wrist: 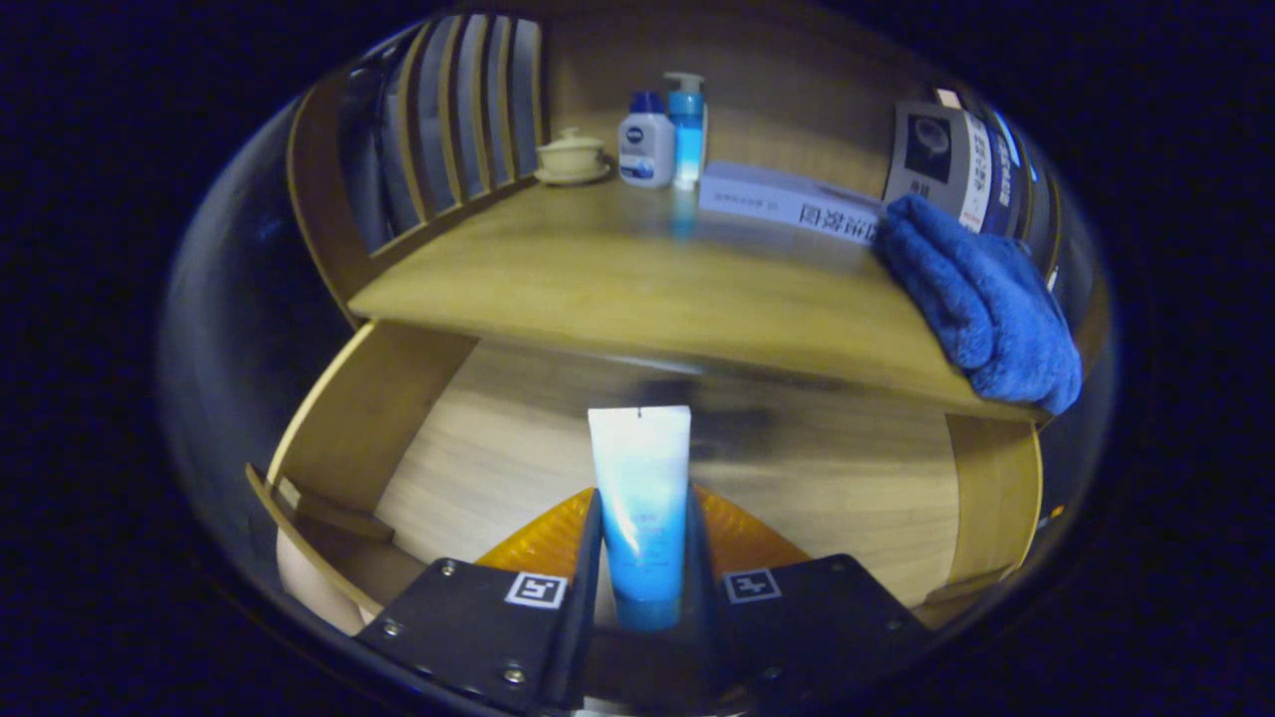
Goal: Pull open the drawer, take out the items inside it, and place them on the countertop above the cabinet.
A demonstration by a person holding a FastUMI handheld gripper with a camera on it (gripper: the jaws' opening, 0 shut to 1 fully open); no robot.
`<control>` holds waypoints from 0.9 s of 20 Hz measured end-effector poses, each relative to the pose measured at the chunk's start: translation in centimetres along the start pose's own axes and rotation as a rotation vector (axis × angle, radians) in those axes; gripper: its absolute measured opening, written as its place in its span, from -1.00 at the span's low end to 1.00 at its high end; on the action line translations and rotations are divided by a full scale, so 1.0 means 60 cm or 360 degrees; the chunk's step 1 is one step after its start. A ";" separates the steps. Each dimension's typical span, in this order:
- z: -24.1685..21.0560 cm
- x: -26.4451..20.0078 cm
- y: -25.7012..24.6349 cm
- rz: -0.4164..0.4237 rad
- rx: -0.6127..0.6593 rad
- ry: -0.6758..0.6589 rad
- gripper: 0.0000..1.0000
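Observation:
A white and blue tube stands upright between my fingers, crimped end up, and my gripper is shut on its lower half. It hangs over the pulled-out wooden drawer, whose pale floor lies bare below and beyond the tube. The wooden countertop of the cabinet stretches just above and beyond the drawer.
On the countertop stand a lidded cream cup, a white bottle, a blue pump bottle, a long white box, an upright box and a blue towel at the right edge. A slatted rack rises at the back left.

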State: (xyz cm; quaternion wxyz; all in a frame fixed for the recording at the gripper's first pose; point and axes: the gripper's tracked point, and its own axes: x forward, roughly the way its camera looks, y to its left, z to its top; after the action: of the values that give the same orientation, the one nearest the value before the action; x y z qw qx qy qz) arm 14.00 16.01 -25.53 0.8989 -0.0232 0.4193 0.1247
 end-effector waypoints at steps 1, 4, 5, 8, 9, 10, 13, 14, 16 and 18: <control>0.009 -0.012 0.002 -0.0003 -0.0008 -0.0066 -0.14; 0.028 -0.039 0.016 0.0016 0.0024 -0.0202 -0.15; 0.036 -0.047 0.018 0.0026 0.0043 -0.0233 -0.15; 0.072 -0.077 0.032 0.0086 0.0113 -0.0333 -0.15; 0.085 -0.084 0.033 0.0099 0.0135 -0.0364 -0.15; 0.099 -0.090 0.031 0.0099 0.0147 -0.0396 -0.15; 0.138 -0.083 0.000 0.0005 0.0129 -0.0466 -0.15; 0.152 -0.076 -0.013 -0.0032 0.0125 -0.0493 -0.15; 0.182 -0.051 -0.035 -0.0117 0.0110 -0.0539 -0.15; 0.199 -0.025 -0.046 -0.0170 0.0133 -0.0545 -0.15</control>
State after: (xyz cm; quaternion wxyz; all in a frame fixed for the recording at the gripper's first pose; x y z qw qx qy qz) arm 22.69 14.80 -16.86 0.9627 0.0136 0.2632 0.0612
